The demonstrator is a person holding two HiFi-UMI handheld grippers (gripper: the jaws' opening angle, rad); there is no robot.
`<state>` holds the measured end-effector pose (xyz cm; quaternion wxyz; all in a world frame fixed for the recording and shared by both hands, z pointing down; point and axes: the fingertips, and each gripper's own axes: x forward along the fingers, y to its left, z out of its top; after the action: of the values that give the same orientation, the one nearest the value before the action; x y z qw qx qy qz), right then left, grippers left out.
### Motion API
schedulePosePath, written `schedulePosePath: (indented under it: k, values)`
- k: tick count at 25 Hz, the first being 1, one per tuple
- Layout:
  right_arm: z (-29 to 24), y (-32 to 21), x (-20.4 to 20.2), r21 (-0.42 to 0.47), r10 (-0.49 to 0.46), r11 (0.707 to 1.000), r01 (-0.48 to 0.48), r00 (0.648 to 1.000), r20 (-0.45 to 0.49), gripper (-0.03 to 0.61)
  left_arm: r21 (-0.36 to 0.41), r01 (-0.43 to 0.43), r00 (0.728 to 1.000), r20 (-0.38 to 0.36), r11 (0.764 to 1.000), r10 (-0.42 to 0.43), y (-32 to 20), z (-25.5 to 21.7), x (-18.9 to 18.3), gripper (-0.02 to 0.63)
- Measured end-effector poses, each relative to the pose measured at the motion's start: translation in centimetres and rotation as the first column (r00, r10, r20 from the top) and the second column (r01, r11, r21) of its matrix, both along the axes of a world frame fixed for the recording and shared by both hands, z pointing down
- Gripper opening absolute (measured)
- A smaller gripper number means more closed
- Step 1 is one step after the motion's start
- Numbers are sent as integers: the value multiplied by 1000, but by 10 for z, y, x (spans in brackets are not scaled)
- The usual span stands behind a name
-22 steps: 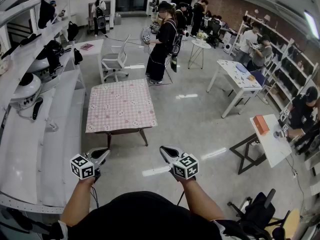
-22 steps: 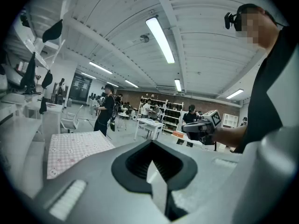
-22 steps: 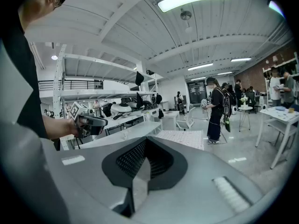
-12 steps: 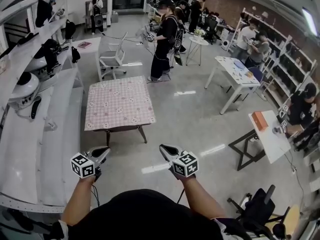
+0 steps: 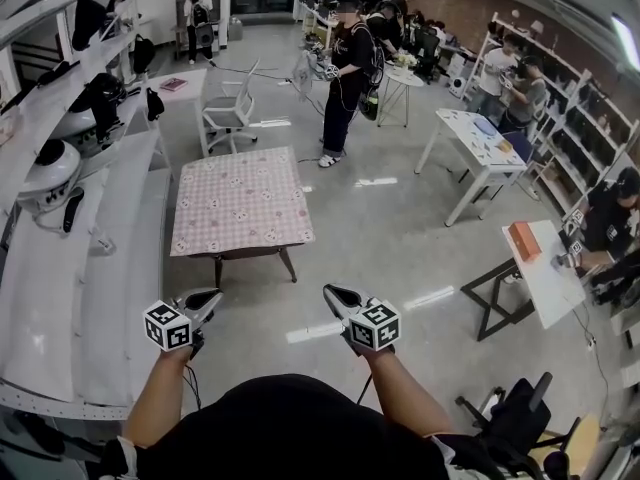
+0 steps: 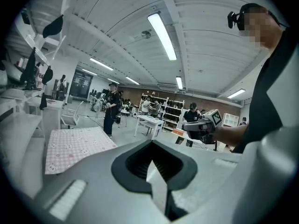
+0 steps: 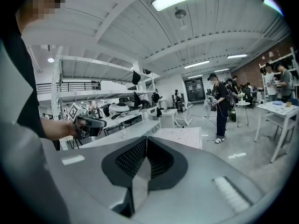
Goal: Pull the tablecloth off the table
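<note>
Toward the bottom of the head view, two bare forearms are seen reaching forward, each ending in a hand-held gripper with a marker cube. The left gripper (image 5: 208, 296) is held at lower left and the right gripper (image 5: 332, 292) near lower centre, well apart from each other, both above bare grey floor (image 5: 400, 238).

On each gripper, seen through its own camera, the two jaws are pressed together along a single seam, and nothing is caught between them.

The tablecloth (image 5: 240, 206), pink checked with small pale motifs, is spread flat over a low table (image 5: 288, 266) in the centre left of the frame. Its edges hang a little over the sides, and dark table legs show beneath the near edge. The table is well ahead of both grippers, and neither one touches the cloth. In the left gripper view the same cloth is seen at the lower left, beyond the closed jaws.

Long white shelving (image 5: 110, 258) runs down the left side. Behind the table, a white office chair (image 5: 228, 113) is seen, and a person in black (image 5: 343, 78) stands at upper centre. At the right edge, an orange box (image 5: 523, 241) lies on a white desk (image 5: 545, 293).
</note>
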<state>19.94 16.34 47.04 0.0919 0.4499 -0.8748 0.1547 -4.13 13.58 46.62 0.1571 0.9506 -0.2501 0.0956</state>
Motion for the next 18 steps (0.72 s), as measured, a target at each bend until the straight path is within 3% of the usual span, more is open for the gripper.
schedulePosePath:
  k: [6, 18]
  values:
    - [2, -7, 4, 3, -5, 1000, 5, 1000, 1, 71, -3, 14, 1000, 10, 1000, -14, -4, 5, 5, 11]
    - [4, -9, 15, 4, 7, 1000, -7, 1000, 4, 171, -20, 31, 1000, 0, 999, -31, -3, 8, 9, 137]
